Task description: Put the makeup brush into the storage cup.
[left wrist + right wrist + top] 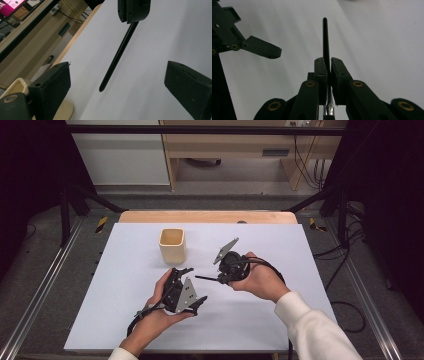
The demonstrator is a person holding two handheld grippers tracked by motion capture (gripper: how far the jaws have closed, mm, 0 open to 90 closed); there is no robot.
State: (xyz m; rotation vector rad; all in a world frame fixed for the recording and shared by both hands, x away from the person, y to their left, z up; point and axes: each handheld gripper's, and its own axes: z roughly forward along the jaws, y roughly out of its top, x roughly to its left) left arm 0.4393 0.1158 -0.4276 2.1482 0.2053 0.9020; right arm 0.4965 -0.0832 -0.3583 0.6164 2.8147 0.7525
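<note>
Above the white counter (125, 320), a person works two hand-held grippers over a cream cup (173, 245). At left, the left gripper (192, 285) waits with its jaws spread wide and nothing between them. At right, the right gripper (220, 279) is clamped on a pen (206, 278), held off the counter and pointing toward the left gripper, with the cup just beyond. The clamp sits near the pen's back end, so most of its length sticks out unsupported; a knock against the left gripper or the cup's rim could twist it loose. The pen (325, 40) is slim, straight and glossy black, with a rounded tip and a metal clip.
</note>
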